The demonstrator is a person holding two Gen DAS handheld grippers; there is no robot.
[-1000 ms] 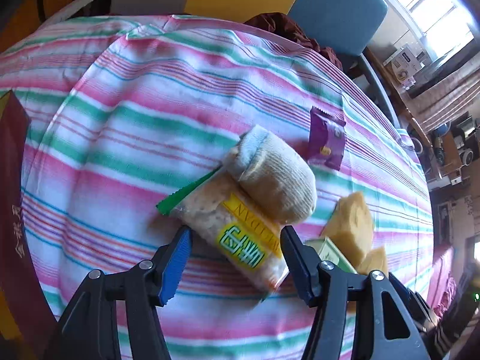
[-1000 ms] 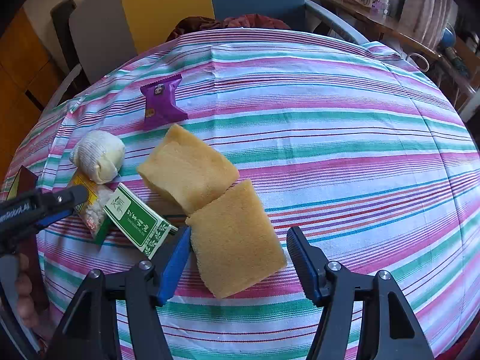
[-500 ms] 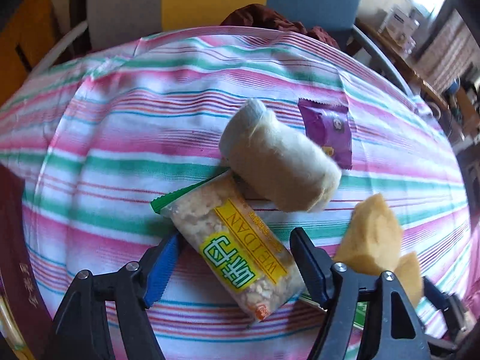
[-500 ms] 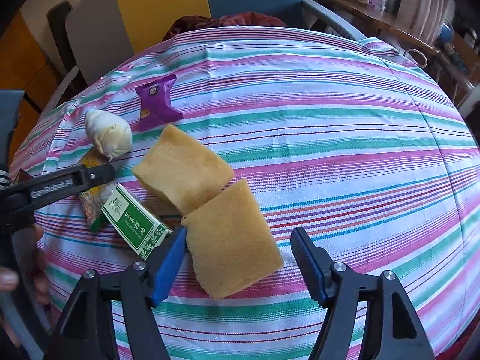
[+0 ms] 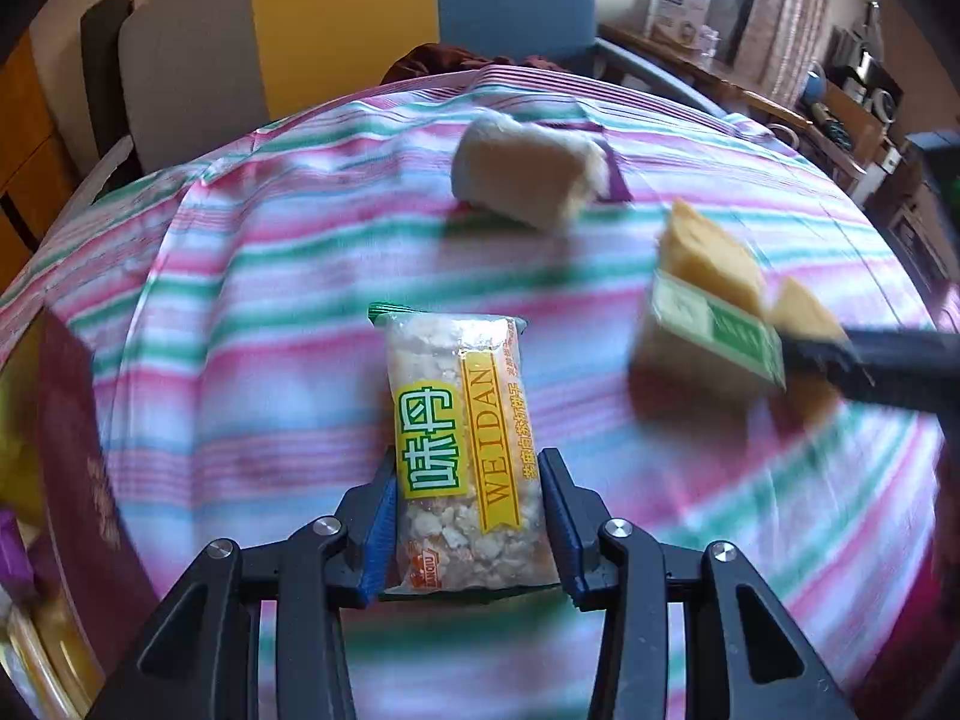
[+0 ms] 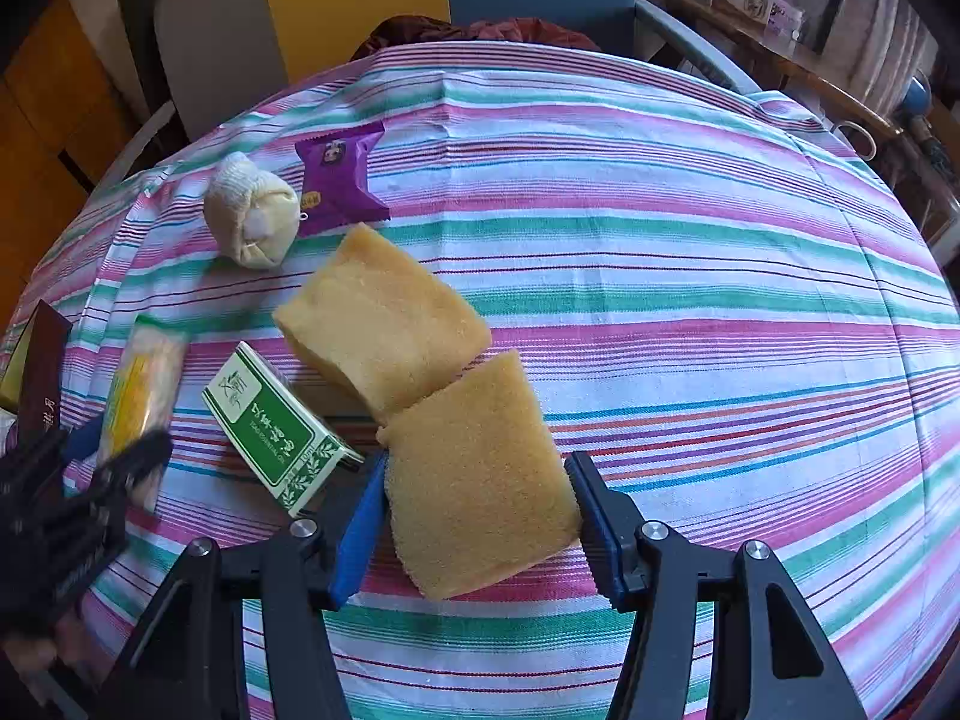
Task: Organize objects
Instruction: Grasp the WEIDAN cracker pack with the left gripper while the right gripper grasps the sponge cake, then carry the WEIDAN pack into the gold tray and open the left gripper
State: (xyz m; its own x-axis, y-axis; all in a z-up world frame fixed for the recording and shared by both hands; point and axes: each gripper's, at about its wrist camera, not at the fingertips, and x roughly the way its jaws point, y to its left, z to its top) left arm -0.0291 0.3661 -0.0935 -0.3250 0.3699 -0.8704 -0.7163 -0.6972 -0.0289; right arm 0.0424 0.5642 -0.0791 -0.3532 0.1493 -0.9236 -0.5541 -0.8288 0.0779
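While clamped between both blue pads, snack packet (image 5: 465, 456) sits low centre of the left wrist view, lengthwise along the fingers, raised off the striped tablecloth (image 5: 258, 324). Left gripper (image 5: 469, 516): jaws just closed in, now pinching the packet's lower half. Right gripper (image 6: 477, 516): jaws just narrowed, pads touching both sides of the near yellow sponge (image 6: 480, 474) at lower centre of the right wrist view; sponge flat on the cloth. Second yellow sponge (image 6: 378, 324) just above, touching the first at one corner. Green-and-white box (image 6: 279, 426) to the left, propped against that sponge. Rolled sock (image 6: 252, 219) at upper left, beside a purple sachet (image 6: 342, 180). Dark red box (image 5: 84, 456) at left edge of the left wrist view. Background there blurred.
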